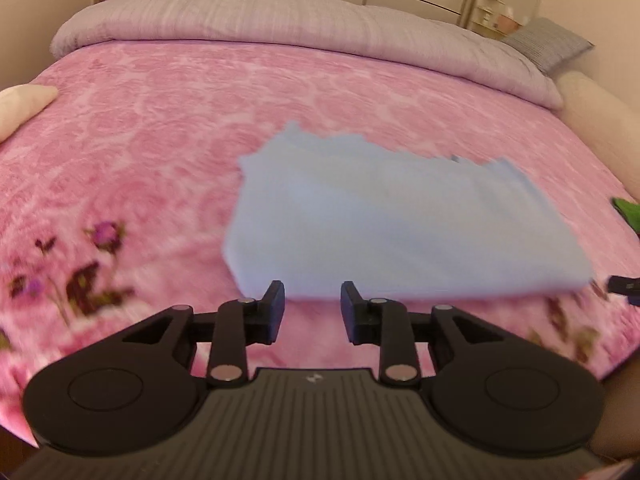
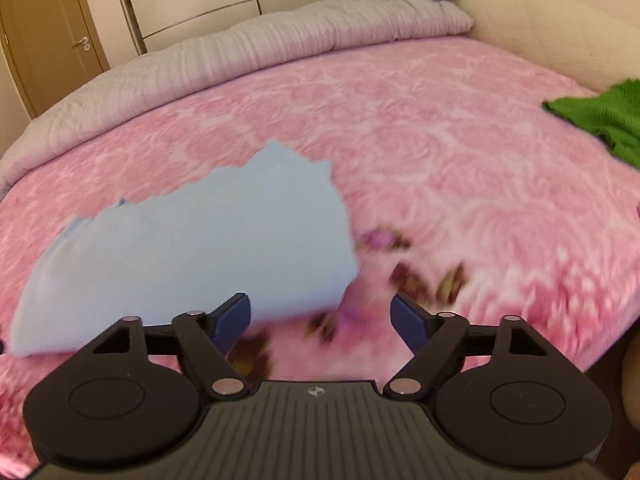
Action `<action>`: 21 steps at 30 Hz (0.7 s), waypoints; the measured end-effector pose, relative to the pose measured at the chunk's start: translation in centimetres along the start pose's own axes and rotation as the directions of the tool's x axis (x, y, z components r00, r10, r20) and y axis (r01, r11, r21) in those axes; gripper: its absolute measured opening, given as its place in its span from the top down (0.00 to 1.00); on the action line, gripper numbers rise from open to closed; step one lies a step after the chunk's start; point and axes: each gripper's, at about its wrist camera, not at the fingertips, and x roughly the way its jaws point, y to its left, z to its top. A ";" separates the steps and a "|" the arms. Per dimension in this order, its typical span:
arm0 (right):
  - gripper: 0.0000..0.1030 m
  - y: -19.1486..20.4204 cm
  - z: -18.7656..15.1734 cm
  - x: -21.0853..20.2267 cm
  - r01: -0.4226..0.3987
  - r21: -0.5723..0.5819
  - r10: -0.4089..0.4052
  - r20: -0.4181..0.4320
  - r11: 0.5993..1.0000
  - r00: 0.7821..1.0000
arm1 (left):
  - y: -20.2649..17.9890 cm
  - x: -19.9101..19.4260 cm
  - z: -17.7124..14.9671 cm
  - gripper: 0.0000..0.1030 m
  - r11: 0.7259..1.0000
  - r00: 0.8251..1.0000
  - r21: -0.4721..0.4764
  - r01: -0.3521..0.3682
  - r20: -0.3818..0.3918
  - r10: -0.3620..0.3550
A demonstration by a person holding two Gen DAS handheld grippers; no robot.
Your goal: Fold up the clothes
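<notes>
on the pink bed [image 1: 160, 128] the folded blue cloth [image 1: 384, 232] lies flat, just beyond your fingers; your left gripper [image 1: 312, 308] and right gripper [image 2: 320, 320] both gape, gripping nothing.

Folded light-blue garment [image 1: 392, 232] flat on bedspread [image 1: 160, 128]

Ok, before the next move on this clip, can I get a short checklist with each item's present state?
1. Left gripper empty, jaws apart with nothing between them: ok.
2. Right gripper open wide and empty: ok.
3. Blue garment lies folded on the pink blanket: ok.
4. Far edges of the blue garment lined up: not ok, they look jagged.
5. Green garment folded: cannot tell, only part shows.
</notes>
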 end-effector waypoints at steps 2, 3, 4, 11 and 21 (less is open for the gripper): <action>0.18 0.8 -1.0 -0.7 0.002 0.004 -0.002 -0.030 1.000 1.000 | -1.3 -1.0 -0.8 0.73 1.000 1.000 0.014 0.004 -0.004 -0.004; 0.18 1.2 -1.5 -1.2 0.006 0.004 -0.005 -0.041 1.000 0.999 | -1.8 -1.6 -1.2 0.73 1.000 1.000 0.021 0.005 -0.005 -0.005; 0.17 1.5 -1.9 -1.8 0.007 0.002 -0.007 -0.044 1.000 0.999 | -2.4 -2.2 -1.5 0.72 1.000 1.000 0.029 0.006 -0.005 -0.006; 0.14 3.2 -3.3 -6.3 -0.002 -0.037 0.001 -0.007 0.999 1.000 | -4.5 -7.0 -2.7 0.65 0.997 0.999 0.076 -0.008 0.053 0.004; 0.14 5.2 -4.7 -9.8 -0.051 -0.126 0.055 0.028 0.991 0.998 | -5.3 -11.6 -5.4 0.64 0.996 0.994 0.076 -0.044 0.107 0.036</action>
